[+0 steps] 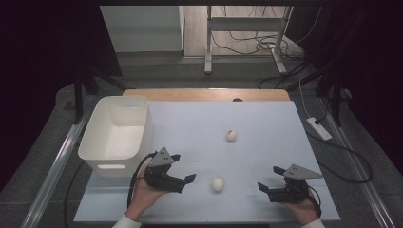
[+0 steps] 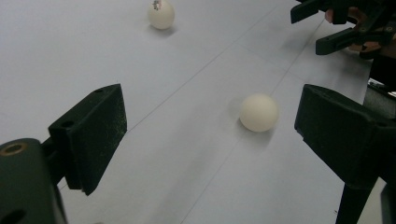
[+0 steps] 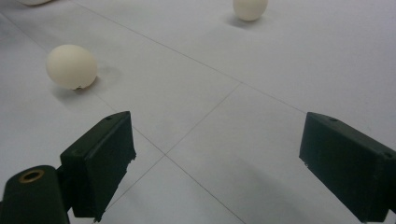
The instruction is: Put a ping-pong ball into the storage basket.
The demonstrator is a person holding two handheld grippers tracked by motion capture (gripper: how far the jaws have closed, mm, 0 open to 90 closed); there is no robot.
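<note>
Left gripper (image 1: 183, 167), jaws spread wide and empty, hovers low over the table beside the near egg (image 1: 217, 184), which lies at about the gripper's 3 o'clock in the high view, just off its lower jaw tip. In the left gripper view the same egg (image 2: 259, 112) sits ahead and to the right, close to the right-hand jaw, not yet between the two. Right gripper (image 1: 267, 181), also gaping and holding nothing, waits farther off on the egg's other side, with the egg at its 9 o'clock; in the right gripper view that egg (image 3: 71, 66) lies at about 10 o'clock from the jaws, its long axis running roughly across the picture. By that spacing the left gripper looks the nearer of the two and the likelier to take it, with a short swing to the right to bracket the shell. A second egg (image 1: 231, 135), marked with a dark spot, rests well apart toward 12 o'clock on the pale blue table surface (image 1: 266, 118). A white plastic bin (image 1: 119, 135) stands at the table's left edge, near the left gripper at its 11 o'clock. Beyond the table, a grey floor, cables and a white desk frame (image 1: 247, 28) fill the dim room.
</note>
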